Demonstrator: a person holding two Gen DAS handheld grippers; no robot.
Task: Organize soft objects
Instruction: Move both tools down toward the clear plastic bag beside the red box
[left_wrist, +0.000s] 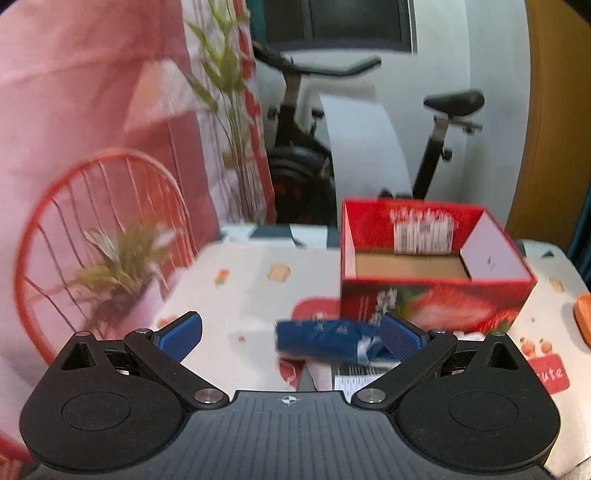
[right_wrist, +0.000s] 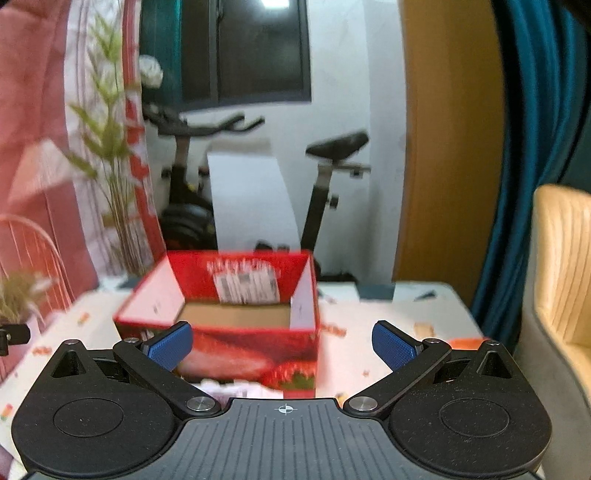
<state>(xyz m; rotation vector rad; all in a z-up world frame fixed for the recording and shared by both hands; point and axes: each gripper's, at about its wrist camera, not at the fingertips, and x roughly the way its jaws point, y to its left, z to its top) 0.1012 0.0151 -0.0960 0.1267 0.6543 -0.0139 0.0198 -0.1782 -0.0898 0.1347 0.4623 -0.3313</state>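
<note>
A red strawberry-print cardboard box (left_wrist: 436, 299) stands open on the table, its brown floor bare. In front of it lies a soft blue packet (left_wrist: 325, 339), resting partly on a white printed bag (left_wrist: 351, 376). My left gripper (left_wrist: 291, 338) is open, its right pad close to the packet's right end, with no grip on it. In the right wrist view the same box (right_wrist: 236, 332) sits straight ahead between the wide-spread blue pads. My right gripper (right_wrist: 282, 345) is open with nothing held. An orange object (left_wrist: 583, 317) shows at the table's right edge.
The table (left_wrist: 251, 291) wears a white cloth with small fruit prints. A red wire chair (left_wrist: 103, 236) and potted grass (left_wrist: 122, 266) stand at the left. Behind are an exercise bike (left_wrist: 436, 147), pink curtains and a cream chair (right_wrist: 565, 280) at the right.
</note>
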